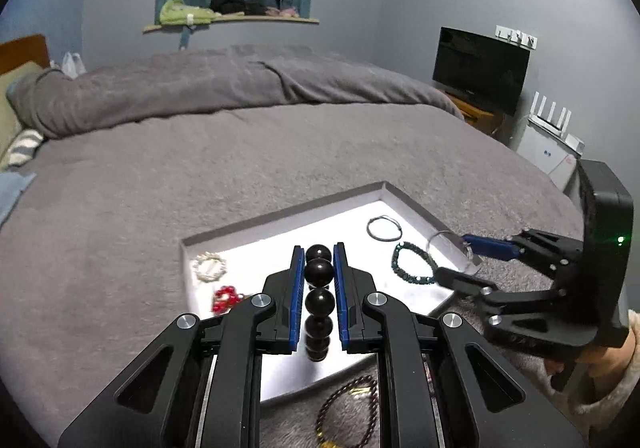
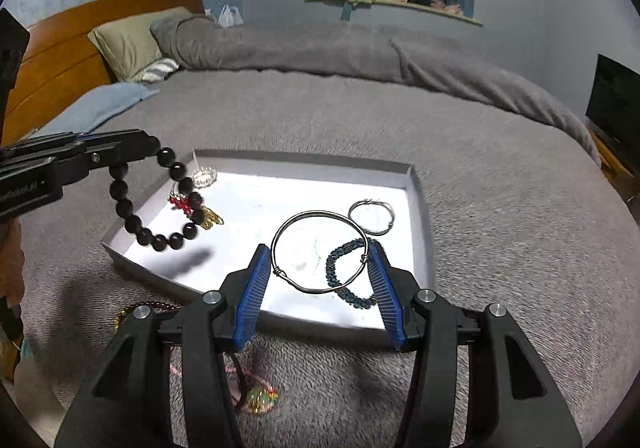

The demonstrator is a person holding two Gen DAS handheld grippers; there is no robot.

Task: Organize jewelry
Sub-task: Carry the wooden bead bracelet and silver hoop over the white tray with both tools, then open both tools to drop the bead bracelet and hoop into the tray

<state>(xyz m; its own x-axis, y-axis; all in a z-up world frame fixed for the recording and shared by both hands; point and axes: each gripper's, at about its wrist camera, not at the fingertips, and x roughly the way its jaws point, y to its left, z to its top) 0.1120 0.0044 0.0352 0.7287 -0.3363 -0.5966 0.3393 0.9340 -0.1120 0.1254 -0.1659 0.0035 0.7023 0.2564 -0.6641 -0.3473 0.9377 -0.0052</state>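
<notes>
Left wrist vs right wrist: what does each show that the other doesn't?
Left wrist only: router beside the TV.

Right wrist only: wooden headboard, and black bead bracelet as a full loop hanging from the left gripper.

Both: white tray, teal bracelet, silver bangle between the fingers of the right gripper.

Tray [image 2: 416, 200] on bed [image 2: 480, 176]; beaded necklace [image 1: 344, 408] before it.

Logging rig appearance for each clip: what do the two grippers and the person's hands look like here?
Both grippers, left gripper and right gripper, are matte black linkages with silver pivot screws and ribbed blue finger pads. The right one carries a black box with a green light. A cream fleecy sleeve shows at the wrist.
</notes>
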